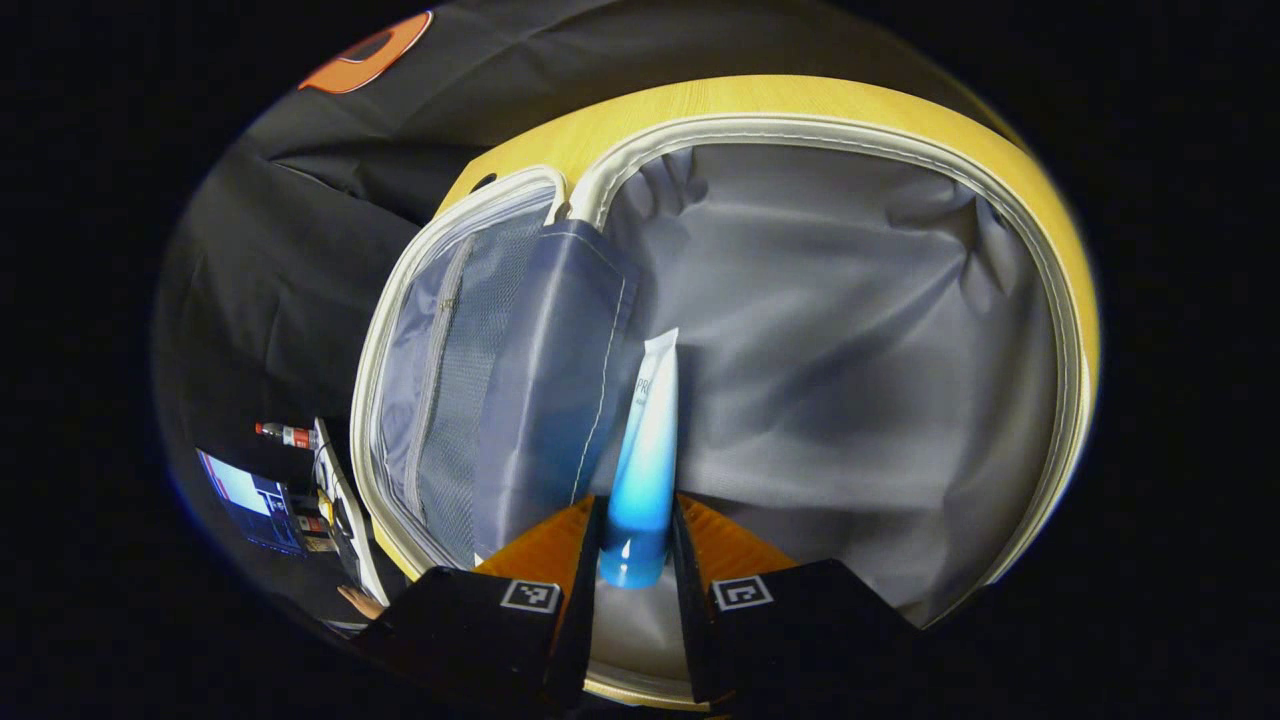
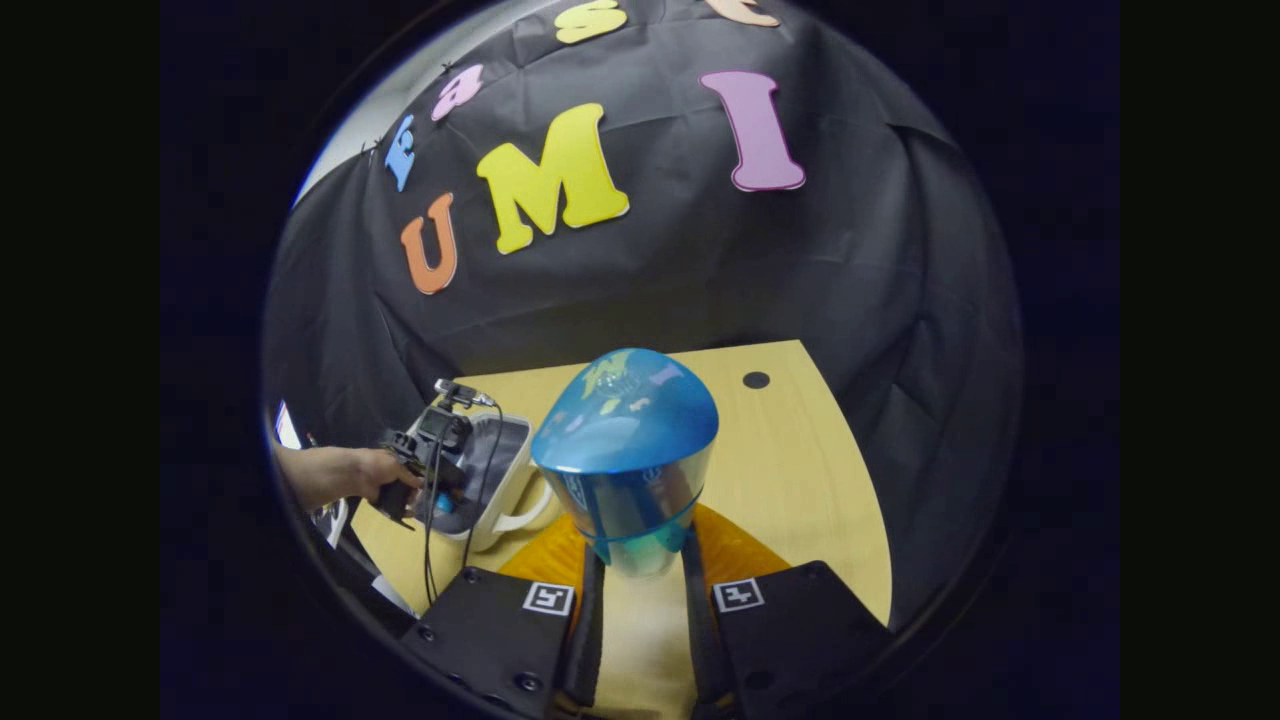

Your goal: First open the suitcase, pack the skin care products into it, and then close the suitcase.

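Observation:
In the left gripper view the suitcase (image 1: pixel 1070 330) lies open, its grey lining facing me and a mesh zip pocket (image 1: pixel 450 370) on the left half. My left gripper (image 1: pixel 638 545) is shut on a white and blue tube (image 1: pixel 650 440), which points into the suitcase over the lining. In the right gripper view my right gripper (image 2: pixel 640 560) is shut on a blue bottle with a domed cap (image 2: pixel 628 440), held above the wooden table (image 2: pixel 790 470). Farther left there, a hand holds the left gripper (image 2: pixel 430 470) over the open white suitcase (image 2: pixel 510 470).
The wooden table has a dark round hole (image 2: pixel 756 380) near its far edge. Black cloth walls surround the table. At the lower left of the left gripper view, a screen (image 1: pixel 245 495) and small items sit beyond the suitcase.

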### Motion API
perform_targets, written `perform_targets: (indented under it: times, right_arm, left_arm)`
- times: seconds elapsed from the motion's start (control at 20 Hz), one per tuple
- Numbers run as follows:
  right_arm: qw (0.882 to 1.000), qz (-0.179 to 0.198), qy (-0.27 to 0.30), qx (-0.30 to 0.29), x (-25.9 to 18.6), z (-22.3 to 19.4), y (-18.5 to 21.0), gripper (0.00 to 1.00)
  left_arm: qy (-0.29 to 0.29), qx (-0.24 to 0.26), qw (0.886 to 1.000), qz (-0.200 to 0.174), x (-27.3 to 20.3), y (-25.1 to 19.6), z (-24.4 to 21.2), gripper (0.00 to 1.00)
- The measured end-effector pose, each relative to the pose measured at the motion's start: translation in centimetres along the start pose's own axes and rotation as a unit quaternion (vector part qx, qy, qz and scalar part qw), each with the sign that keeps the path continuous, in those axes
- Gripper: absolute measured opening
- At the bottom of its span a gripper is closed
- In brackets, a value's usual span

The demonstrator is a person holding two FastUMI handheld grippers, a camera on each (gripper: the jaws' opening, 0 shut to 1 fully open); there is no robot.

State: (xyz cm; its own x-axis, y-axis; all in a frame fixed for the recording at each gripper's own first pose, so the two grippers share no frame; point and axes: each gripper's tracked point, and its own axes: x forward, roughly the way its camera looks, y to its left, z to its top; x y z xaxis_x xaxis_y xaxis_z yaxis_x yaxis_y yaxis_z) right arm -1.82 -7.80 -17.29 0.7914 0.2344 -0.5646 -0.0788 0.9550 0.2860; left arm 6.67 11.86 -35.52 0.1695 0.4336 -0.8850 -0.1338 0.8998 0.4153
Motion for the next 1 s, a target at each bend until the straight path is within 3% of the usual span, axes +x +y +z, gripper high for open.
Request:
perform_targets:
  times: [0.15,0.25,0.4,0.6,0.85,1.0]
  right_arm:
    - [1.0,0.003,0.002,-0.013,-0.3,-0.7,0.7,0.34]
    - [1.0,0.014,0.012,-0.018,0.0,-1.3,1.7,0.34]
    - [0.998,0.036,0.024,-0.038,1.0,-1.4,4.3,0.34]
    - [0.993,0.082,0.033,-0.081,3.6,0.1,10.9,0.34]
    - [0.979,0.153,0.075,-0.114,8.7,-1.3,21.2,0.34]
    - [0.975,0.161,0.106,-0.109,11.7,-3.7,24.9,0.34]
  left_arm:
    - [-0.007,0.006,1.0,-0.026,0.0,-0.6,0.1,0.45]
    - [-0.029,0.008,0.997,-0.068,-0.9,-1.8,0.5,0.54]
    - [-0.077,0.001,0.991,-0.113,-3.5,-2.2,0.8,0.99]
    - [-0.204,-0.048,0.963,-0.168,-9.3,0.9,1.4,0.99]
    - [-0.32,-0.117,0.923,-0.179,-15.2,8.4,-2.3,0.99]
    - [-0.36,-0.152,0.899,-0.198,-16.9,11.7,-5.1,0.99]
